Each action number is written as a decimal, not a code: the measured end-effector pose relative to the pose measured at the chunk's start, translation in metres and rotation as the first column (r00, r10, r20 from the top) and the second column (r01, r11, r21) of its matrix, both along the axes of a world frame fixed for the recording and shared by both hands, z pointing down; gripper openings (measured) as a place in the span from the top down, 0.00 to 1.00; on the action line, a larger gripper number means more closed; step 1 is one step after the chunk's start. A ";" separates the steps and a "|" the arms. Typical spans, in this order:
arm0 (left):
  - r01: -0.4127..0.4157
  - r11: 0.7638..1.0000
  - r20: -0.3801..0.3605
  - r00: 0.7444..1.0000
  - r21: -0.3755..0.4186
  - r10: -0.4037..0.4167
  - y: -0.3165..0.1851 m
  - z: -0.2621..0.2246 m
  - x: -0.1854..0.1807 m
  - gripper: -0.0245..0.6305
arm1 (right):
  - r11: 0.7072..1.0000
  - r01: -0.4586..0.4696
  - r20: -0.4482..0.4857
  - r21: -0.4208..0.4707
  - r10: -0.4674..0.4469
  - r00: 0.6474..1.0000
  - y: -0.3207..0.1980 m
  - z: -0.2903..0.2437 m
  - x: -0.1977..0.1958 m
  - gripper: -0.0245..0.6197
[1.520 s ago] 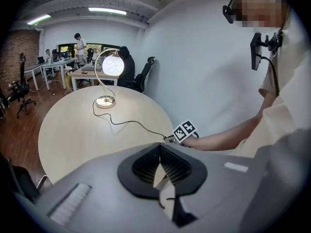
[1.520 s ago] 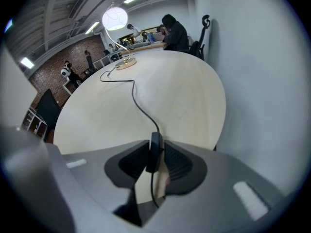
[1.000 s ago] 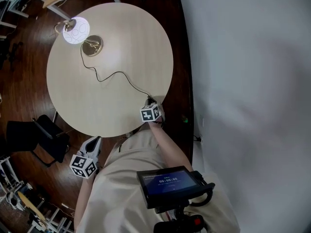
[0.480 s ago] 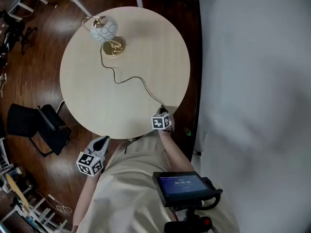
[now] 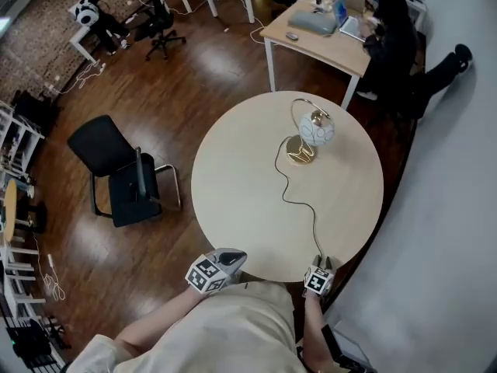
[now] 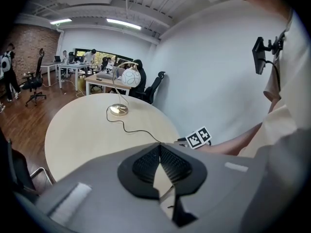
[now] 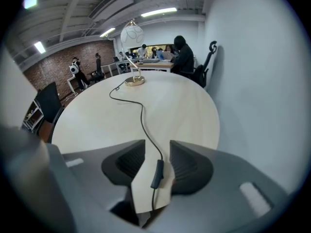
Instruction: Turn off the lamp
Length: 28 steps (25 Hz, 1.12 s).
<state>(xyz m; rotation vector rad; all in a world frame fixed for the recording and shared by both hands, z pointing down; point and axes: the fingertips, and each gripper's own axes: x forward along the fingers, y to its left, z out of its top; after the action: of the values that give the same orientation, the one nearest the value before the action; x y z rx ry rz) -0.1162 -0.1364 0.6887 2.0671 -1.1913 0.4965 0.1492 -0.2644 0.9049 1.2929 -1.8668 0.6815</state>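
Note:
A lamp with a white globe shade (image 5: 317,129) and brass base (image 5: 298,152) stands unlit at the far side of the round table (image 5: 233,185). Its black cord (image 5: 299,202) runs to the near edge. In the right gripper view the cord's inline switch (image 7: 157,173) lies on the table between the pads of my right gripper (image 7: 156,147). Those jaws have just been opening and stand open, clear of the switch. My right gripper (image 5: 320,263) hovers at the table's near edge. Left of it, my left gripper (image 5: 231,256) is shut on nothing, its tips (image 6: 159,147) touching.
A black office chair (image 5: 124,181) stands left of the table. Behind it is a wooden desk (image 5: 314,31) with a laptop and a seated person (image 5: 392,41). A white wall (image 5: 450,208) runs close along the table's right side. The floor is dark wood.
The shade glowed a second ago and is dark now. My right gripper has opened and lifted off the switch. The head view has tilted up, showing more of the room.

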 end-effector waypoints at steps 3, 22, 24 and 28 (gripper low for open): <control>0.031 0.999 -0.025 0.999 0.023 -0.030 -0.002 -0.004 -0.016 0.96 | 0.999 0.035 0.017 0.035 -0.036 0.999 -0.004 -0.022 -0.010 0.72; 0.092 0.986 -0.164 0.984 0.141 -0.069 0.032 -0.030 -0.103 0.96 | 0.970 0.055 0.130 0.236 -0.088 0.988 0.018 -0.137 -0.123 0.75; 0.079 0.986 -0.171 0.984 0.147 -0.053 0.044 -0.029 -0.109 0.96 | 0.971 0.037 0.124 0.234 -0.068 0.990 0.034 -0.136 -0.124 0.75; 0.059 0.981 -0.172 0.985 0.183 -0.027 0.060 -0.024 -0.126 0.96 | 0.963 -0.038 0.140 0.265 0.000 0.990 0.055 -0.141 -0.119 0.75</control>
<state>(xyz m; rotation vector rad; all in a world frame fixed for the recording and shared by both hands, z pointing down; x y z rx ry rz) -0.2425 -0.0767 0.6649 2.1873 -1.2171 0.1891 0.0298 -0.2095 0.7642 1.4666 -2.1189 0.5545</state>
